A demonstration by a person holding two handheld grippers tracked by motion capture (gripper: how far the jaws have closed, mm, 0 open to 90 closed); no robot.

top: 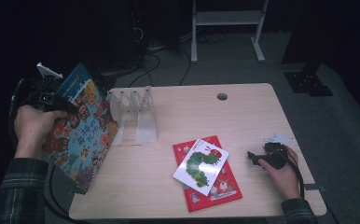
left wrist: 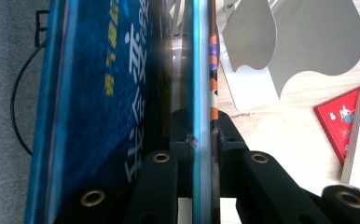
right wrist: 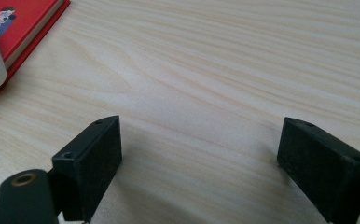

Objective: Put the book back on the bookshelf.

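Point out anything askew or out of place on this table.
The white caterpillar book lies crooked across the red book, not squared with it. The blue picture book, clamped in the left gripper, hangs tilted off the table's left edge, outside the white book rack.

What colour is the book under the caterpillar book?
Red book, clearest in the high view, beneath the caterpillar book.

Blue book (left wrist: 122, 93) — top edge cut off
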